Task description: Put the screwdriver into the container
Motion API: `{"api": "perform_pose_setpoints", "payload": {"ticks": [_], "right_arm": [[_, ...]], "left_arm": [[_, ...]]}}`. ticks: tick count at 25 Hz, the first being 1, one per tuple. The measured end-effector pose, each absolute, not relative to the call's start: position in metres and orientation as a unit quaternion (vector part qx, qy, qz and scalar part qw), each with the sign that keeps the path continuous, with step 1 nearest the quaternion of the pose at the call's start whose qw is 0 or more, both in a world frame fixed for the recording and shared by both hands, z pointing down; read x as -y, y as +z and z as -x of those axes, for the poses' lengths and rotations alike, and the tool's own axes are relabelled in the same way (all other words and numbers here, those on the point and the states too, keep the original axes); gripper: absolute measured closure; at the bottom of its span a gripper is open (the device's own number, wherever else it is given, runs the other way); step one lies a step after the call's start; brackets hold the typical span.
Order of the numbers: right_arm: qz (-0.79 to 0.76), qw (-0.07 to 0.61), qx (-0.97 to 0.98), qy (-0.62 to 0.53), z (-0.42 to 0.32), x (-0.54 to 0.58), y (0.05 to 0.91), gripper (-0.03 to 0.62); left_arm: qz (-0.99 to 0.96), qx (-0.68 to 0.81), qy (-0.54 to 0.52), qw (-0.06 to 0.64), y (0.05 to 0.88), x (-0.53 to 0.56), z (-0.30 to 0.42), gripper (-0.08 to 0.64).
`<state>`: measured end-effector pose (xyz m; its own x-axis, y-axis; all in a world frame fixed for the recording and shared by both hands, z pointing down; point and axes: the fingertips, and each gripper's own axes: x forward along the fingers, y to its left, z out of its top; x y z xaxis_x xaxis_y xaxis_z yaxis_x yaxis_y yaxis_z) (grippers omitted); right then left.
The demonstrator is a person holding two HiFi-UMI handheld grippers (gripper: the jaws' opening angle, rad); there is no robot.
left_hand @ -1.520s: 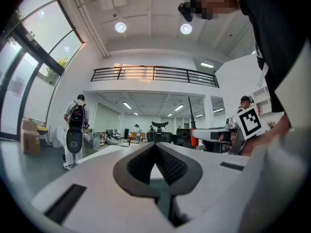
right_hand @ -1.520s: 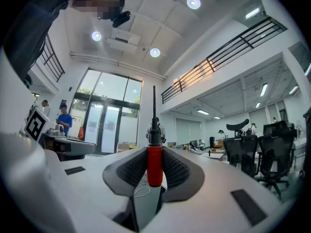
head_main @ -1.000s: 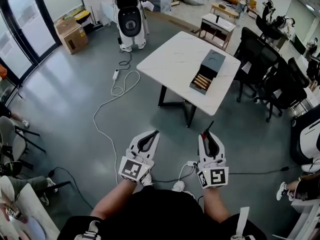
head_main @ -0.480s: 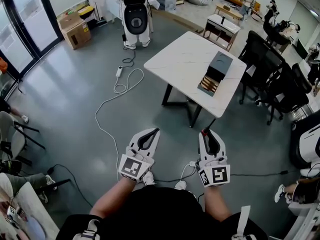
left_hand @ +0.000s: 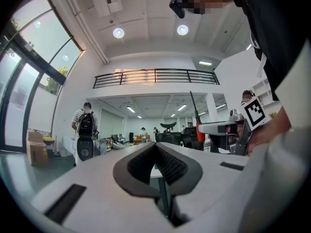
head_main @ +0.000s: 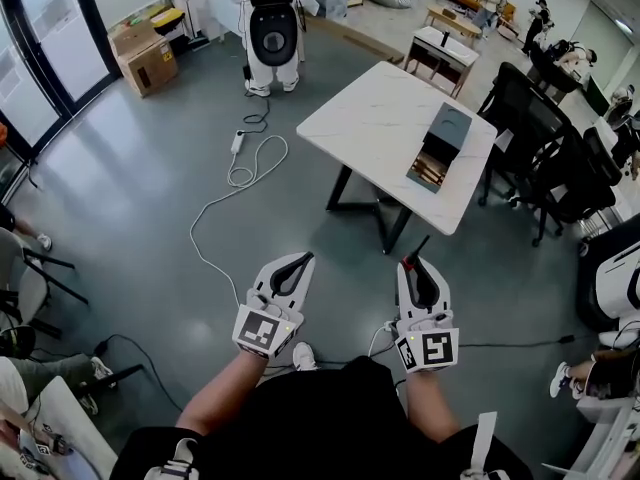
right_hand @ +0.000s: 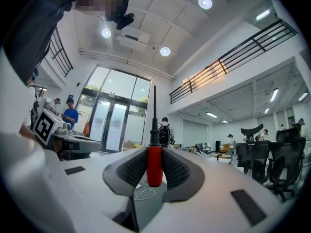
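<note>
Right gripper [right_hand: 154, 152]: fingers [right_hand: 127, 171] partly closed, pinched on the red handle of the screwdriver [right_hand: 154, 166], shaft jutting beyond the tips. Probably light, stiff, smooth; best held mid-handle. Left gripper [left_hand: 156, 145]: fingers together, empty. Only in head view: container [head_main: 440, 146] on table [head_main: 370, 118], well ahead of the fingertips.

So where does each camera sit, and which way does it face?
Head view: on the person's head, looking down at table and container; forearms, left claw and right claw show.
Left gripper view: rides the left claw, looking along its shut jaws.
Right gripper view: rides the right claw, along jaws gripping the screwdriver.
Shared: each claw view shows the other claw.
</note>
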<state>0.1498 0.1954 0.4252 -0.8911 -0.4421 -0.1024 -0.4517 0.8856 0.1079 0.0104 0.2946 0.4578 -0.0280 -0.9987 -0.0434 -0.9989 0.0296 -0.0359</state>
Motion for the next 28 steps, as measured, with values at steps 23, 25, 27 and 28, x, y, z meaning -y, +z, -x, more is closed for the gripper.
{"api": "perform_pose_setpoints", "payload": {"ticks": [23,25,27,28], "right_arm": [[0.224,0.053,-0.972,0.038,-0.100,-0.068,0.433,0.483],[0.222,0.054,-0.973,0.037,-0.098,-0.052,0.433,0.484],[0.219,0.055,-0.973,0.034,-0.097,-0.039,0.434,0.483],[0.218,0.055,-0.974,0.033,-0.096,-0.034,0.435,0.484]], "left_arm": [[0.671,-0.741,0.012,0.031,0.442,-0.183,0.048,0.555],[0.670,-0.742,0.008,0.031,0.443,-0.167,0.050,0.555],[0.668,-0.743,0.005,0.030,0.444,-0.155,0.051,0.555],[0.668,-0.743,0.004,0.030,0.444,-0.149,0.052,0.555]]}}
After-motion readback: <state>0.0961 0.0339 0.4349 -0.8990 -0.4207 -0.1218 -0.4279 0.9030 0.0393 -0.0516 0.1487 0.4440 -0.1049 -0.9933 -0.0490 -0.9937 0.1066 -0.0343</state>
